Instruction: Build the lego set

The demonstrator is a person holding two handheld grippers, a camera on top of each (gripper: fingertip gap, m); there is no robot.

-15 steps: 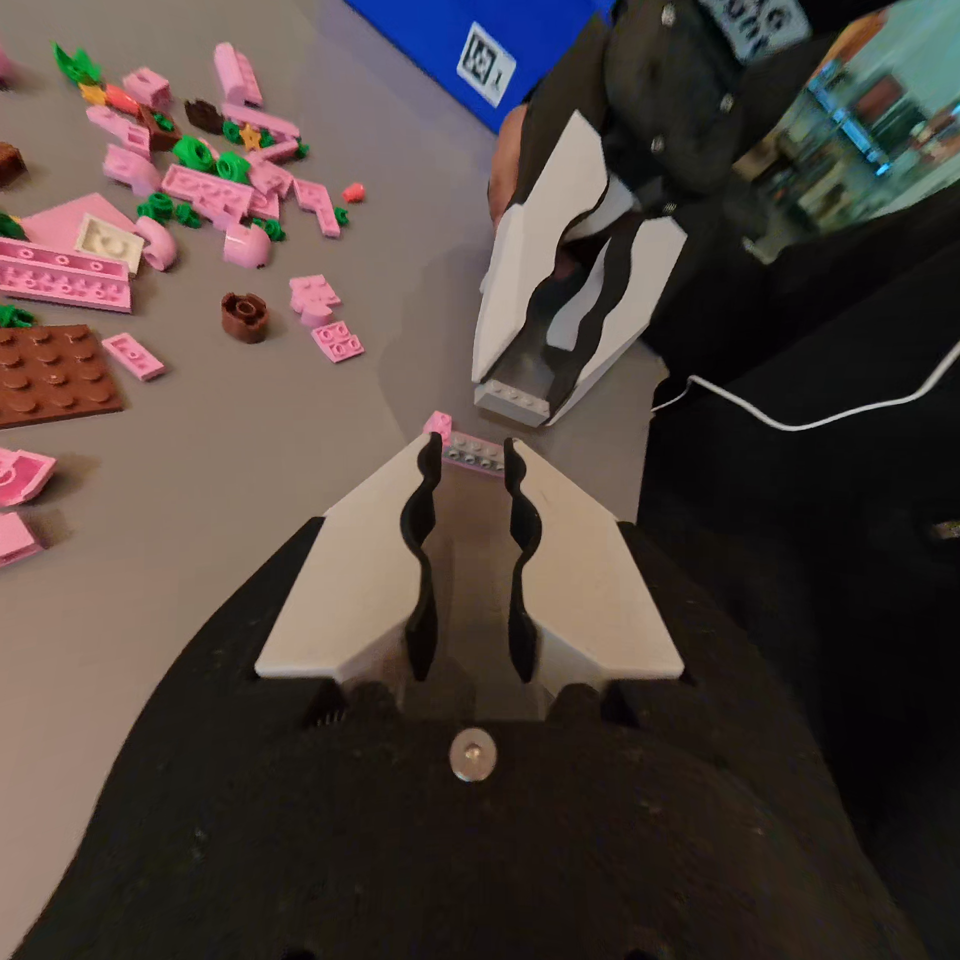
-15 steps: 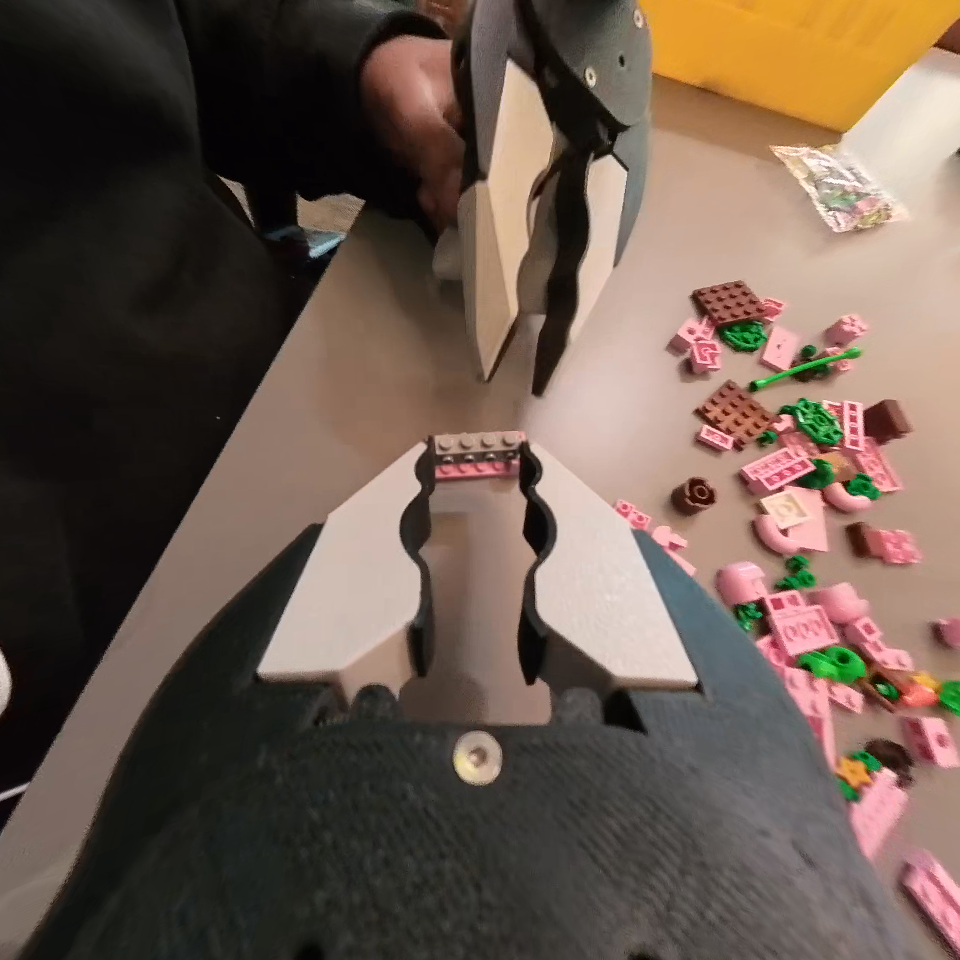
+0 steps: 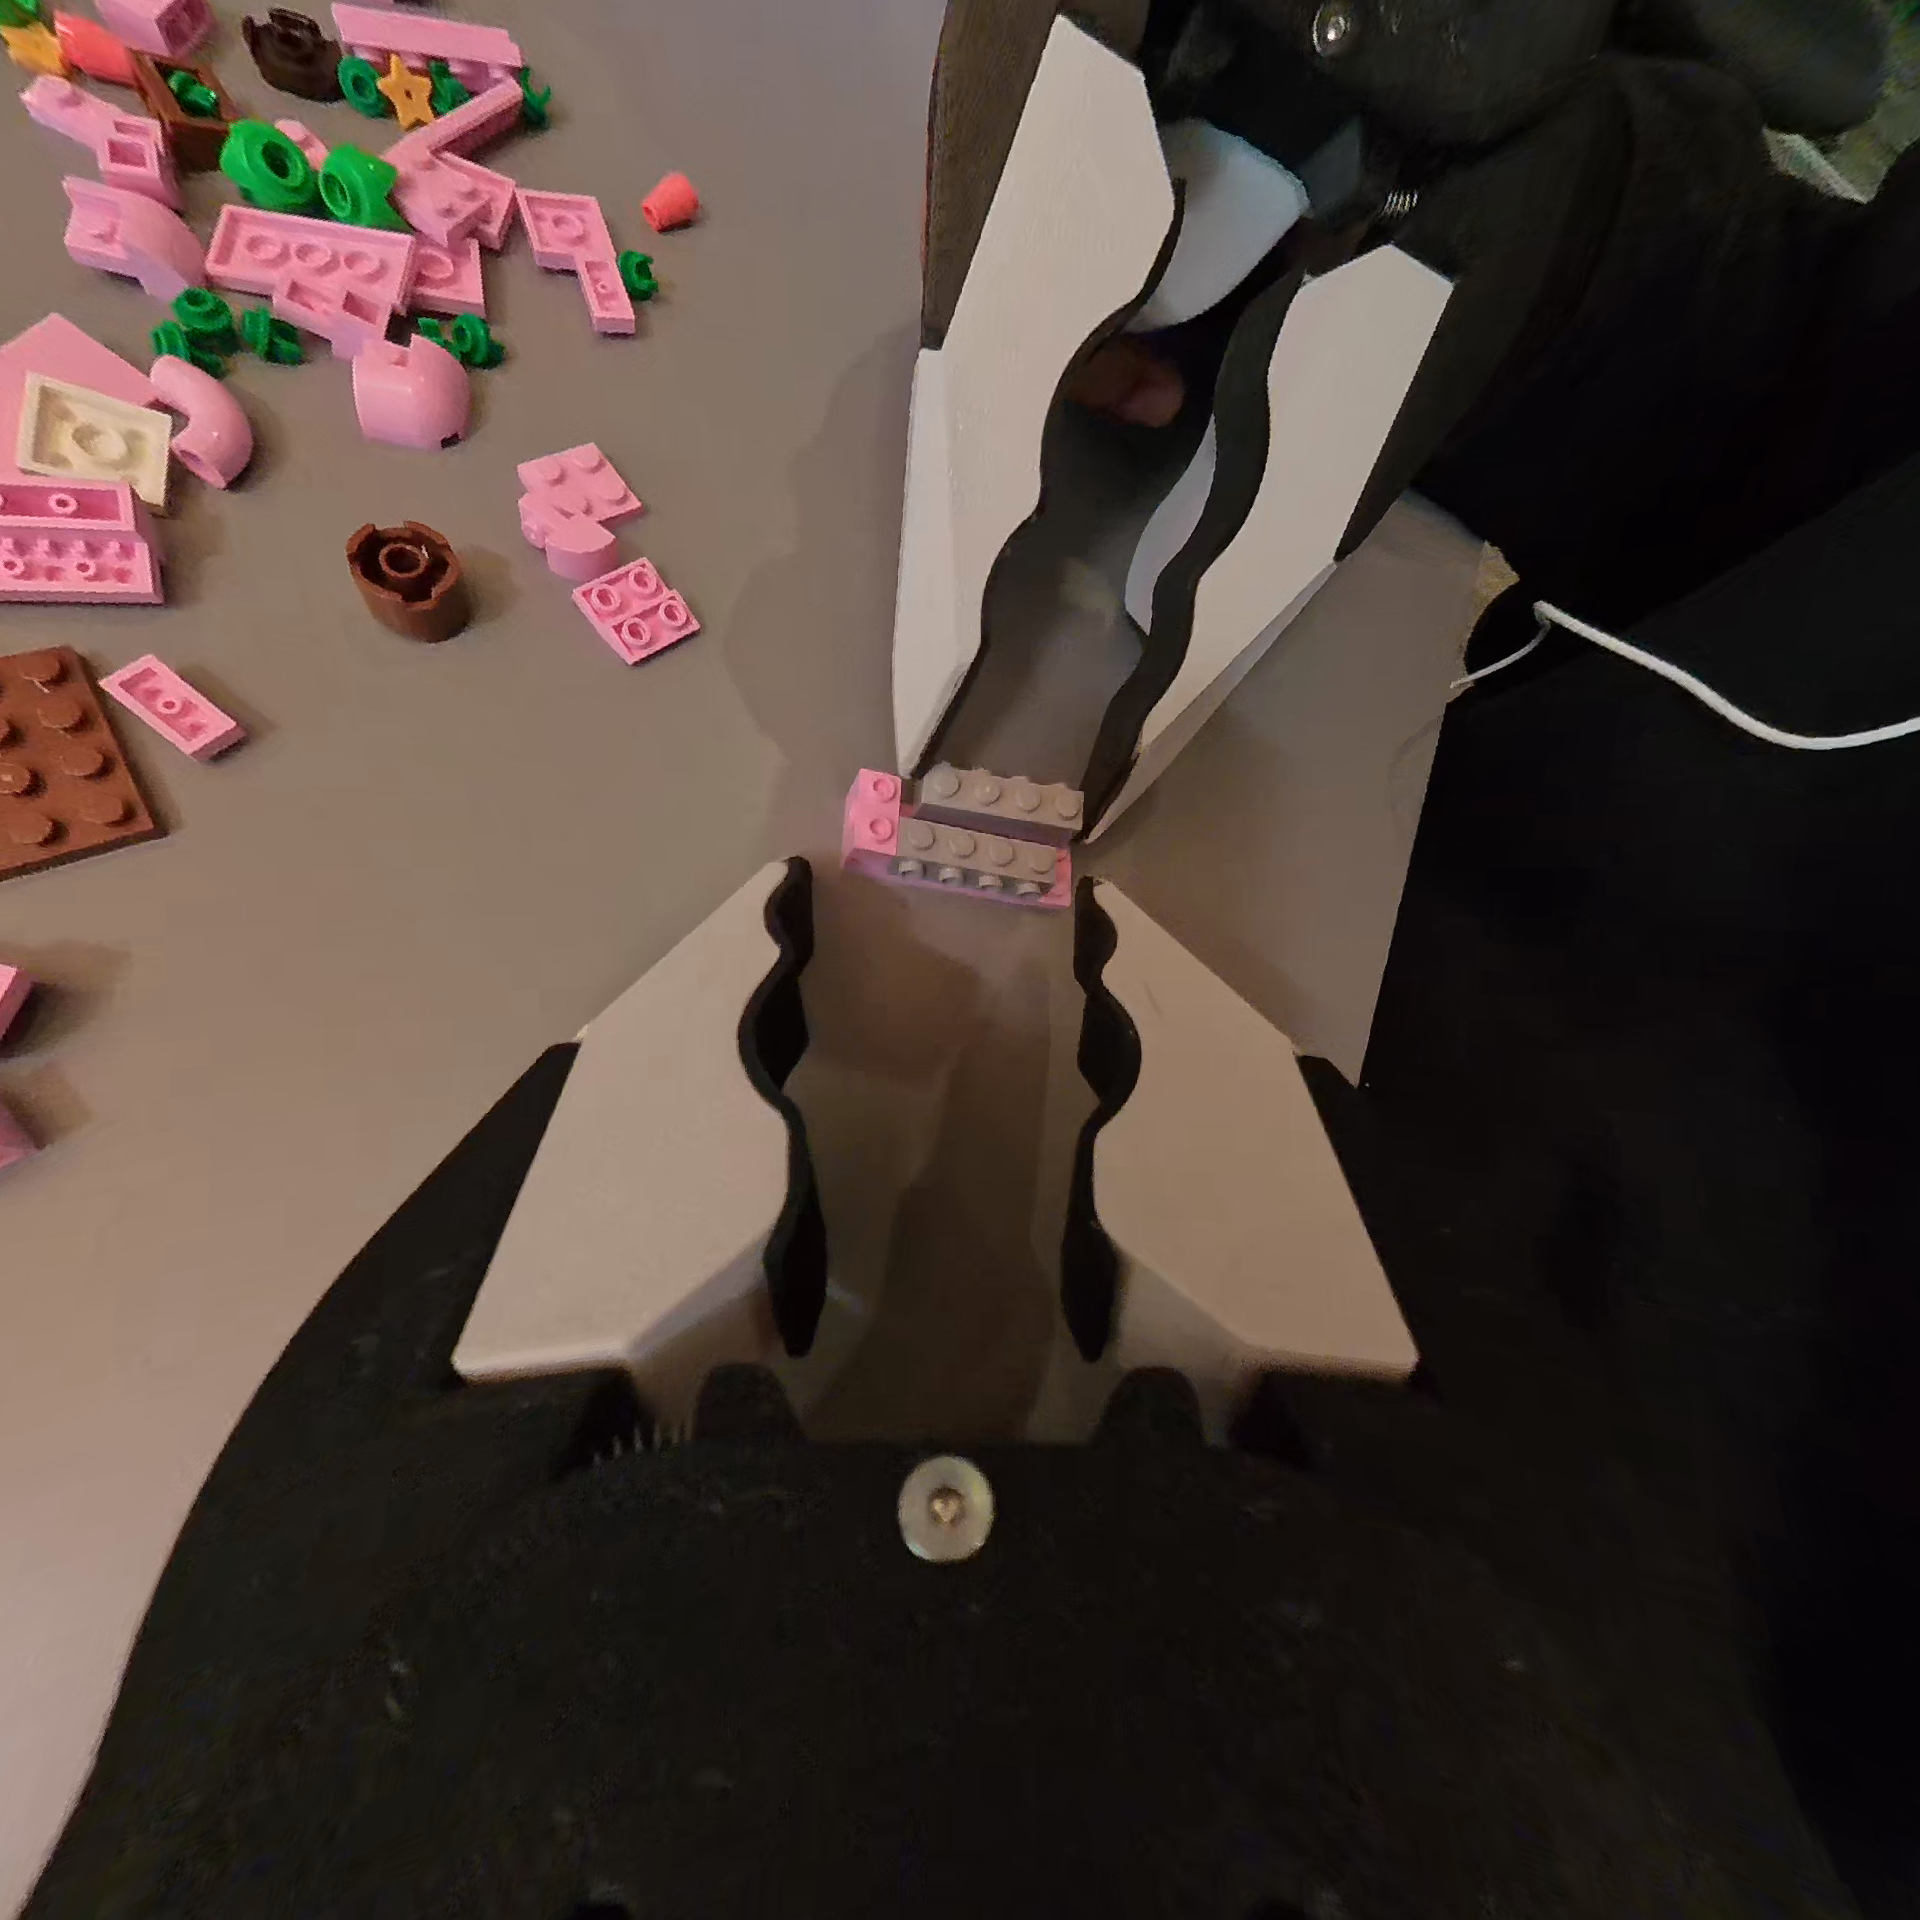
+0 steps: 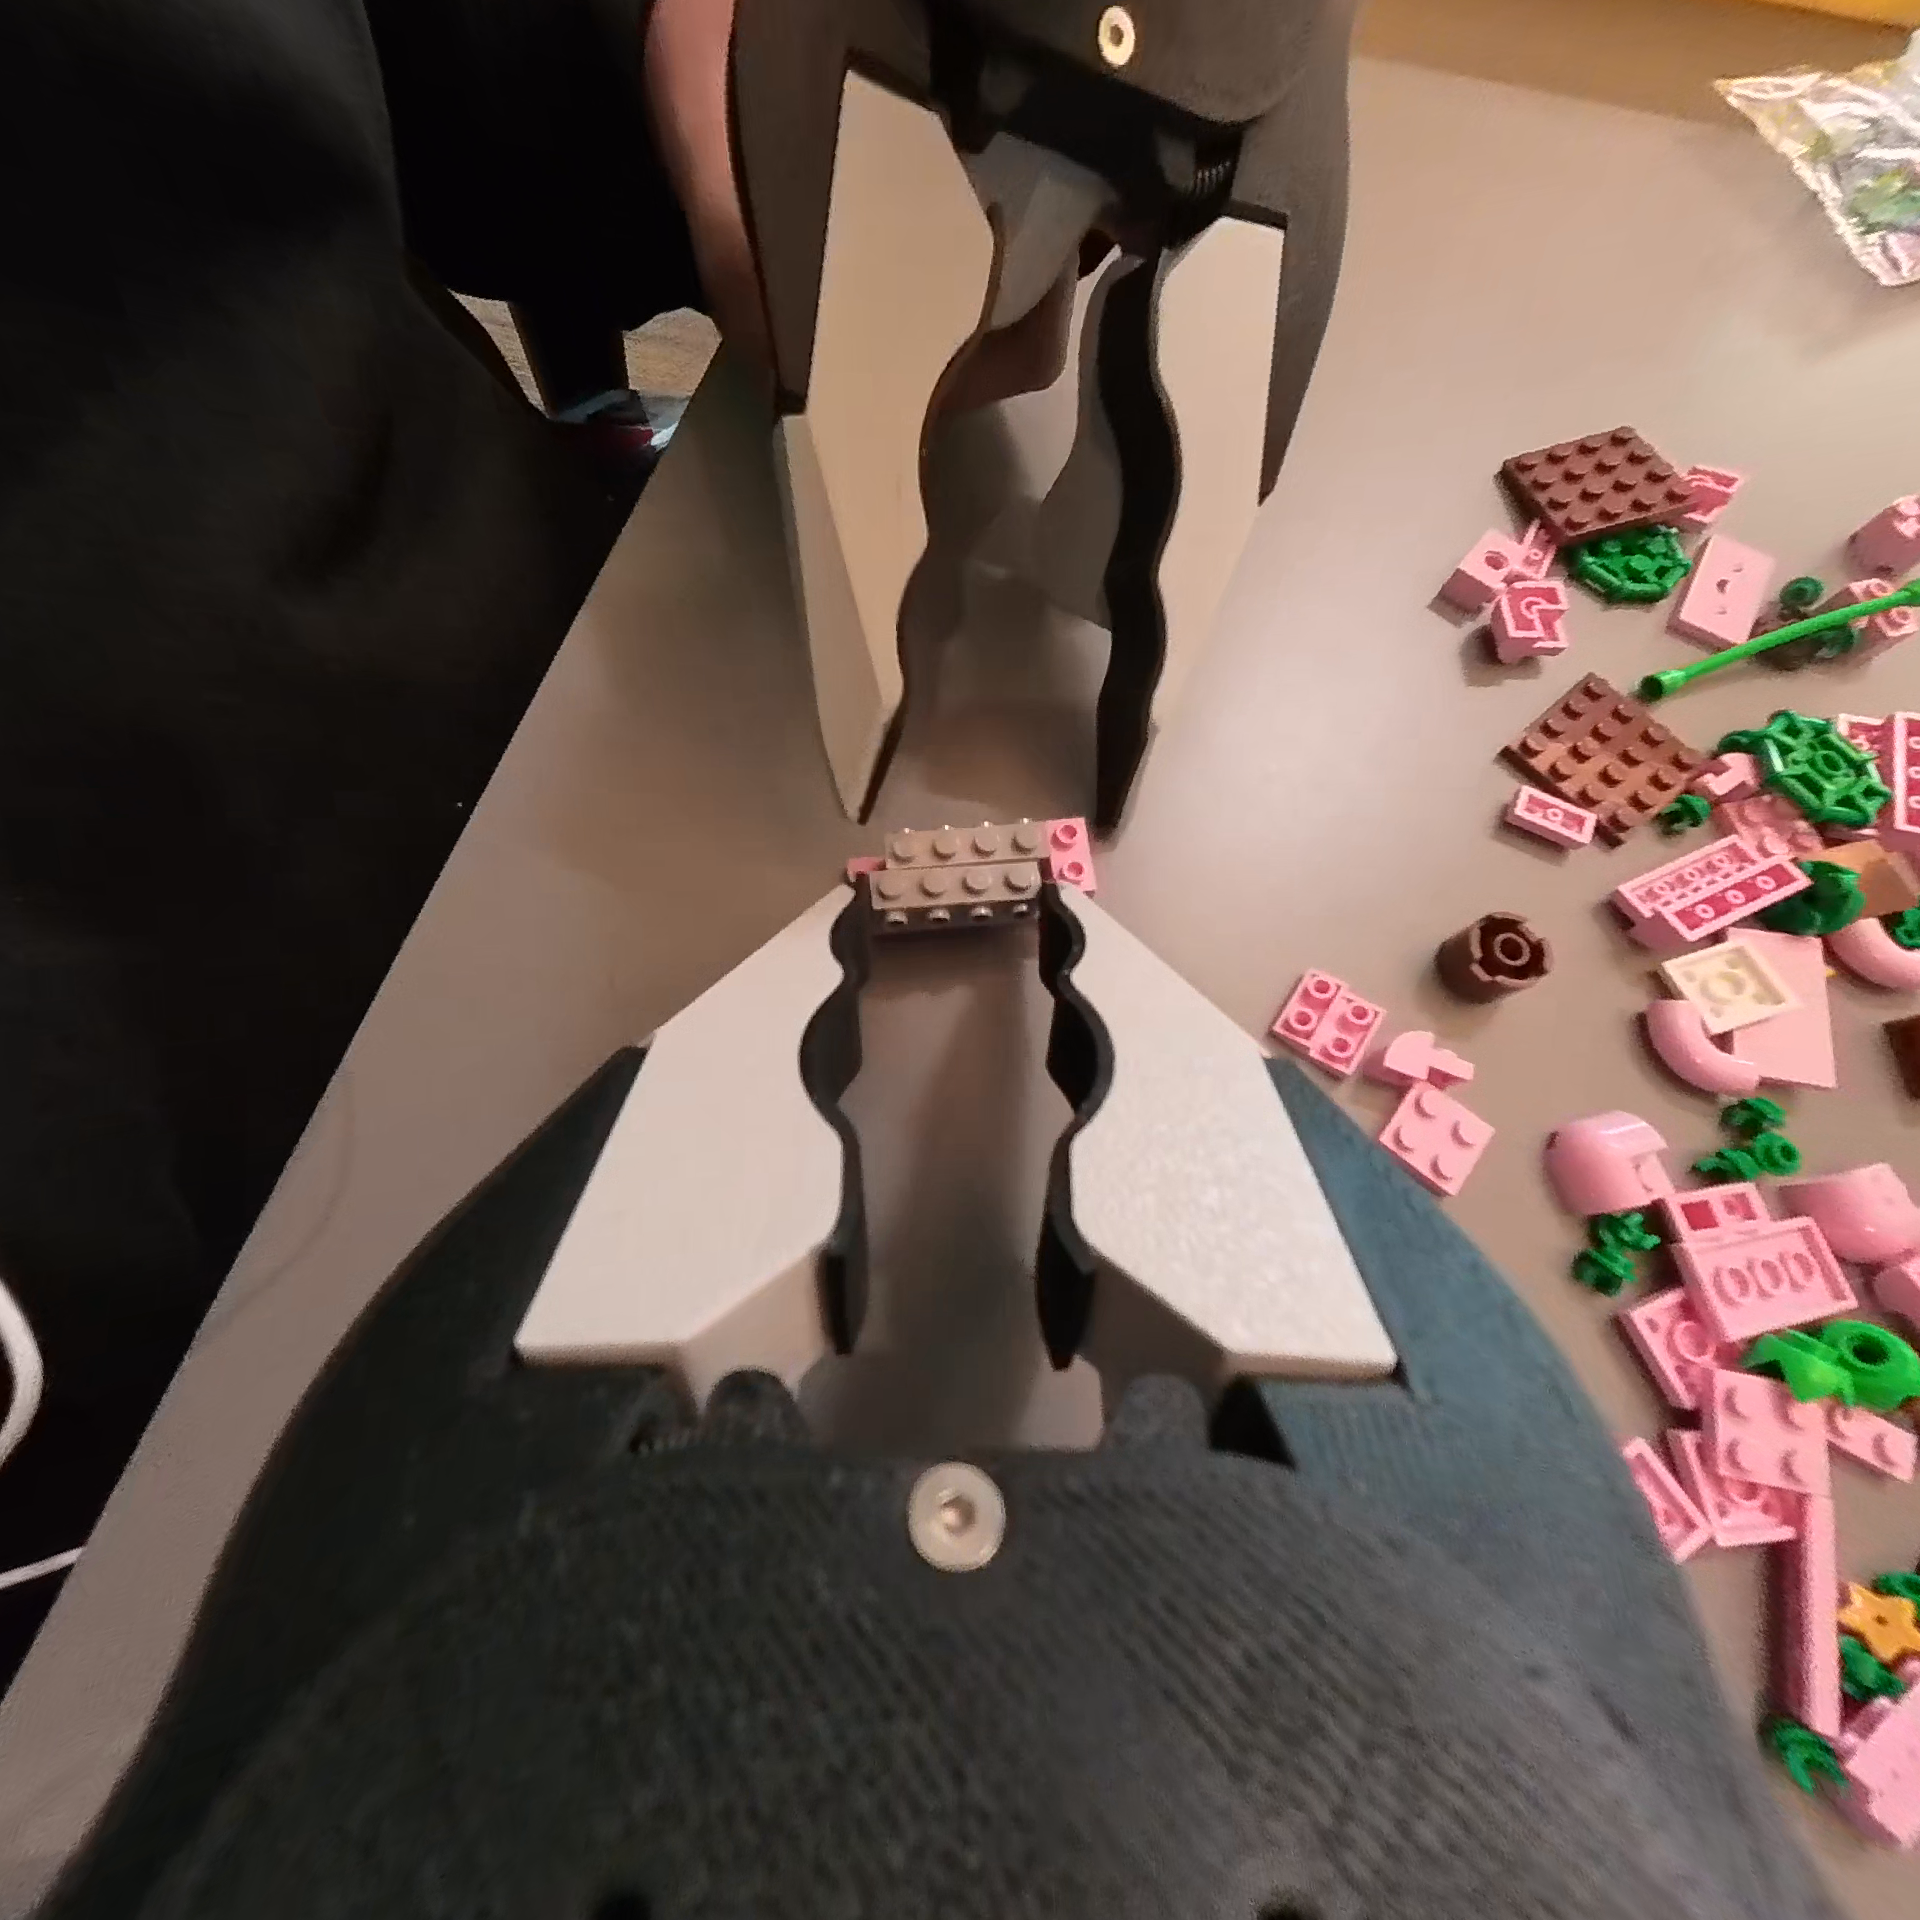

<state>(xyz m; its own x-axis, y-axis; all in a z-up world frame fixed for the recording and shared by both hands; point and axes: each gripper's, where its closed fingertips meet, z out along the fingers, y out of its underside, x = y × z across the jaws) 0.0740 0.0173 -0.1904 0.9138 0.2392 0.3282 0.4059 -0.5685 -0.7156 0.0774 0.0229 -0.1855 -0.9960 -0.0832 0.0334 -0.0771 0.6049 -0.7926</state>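
right gripper (image 4: 948,914): its own view shows the jaws narrowed onto a grey four-stud brick (image 4: 954,902), one tip at each end of it.
left gripper (image 3: 940,883): jaws parted, nothing between them, tips just short of the assembly.
grey and pink assembly (image 3: 961,857): it sits on the grey table (image 3: 520,987) between the two grippers, near the table's edge; a second grey brick (image 3: 977,854) is already seated on a pink plate (image 3: 873,816) whose end sticks out to one side.
step in hand: by my reading, the held brick is being set beside the seated one; whether it has clicked home i cannot tell.
next move: likely a straight press down, with the left gripper closing on or bracing the pink plate so the stack does not slide.
loose parts: farther off in the left wrist view, to the left, lie a brown round brick (image 3: 407,578), pink plates, green pieces and a brown studded plate (image 3: 57,764).
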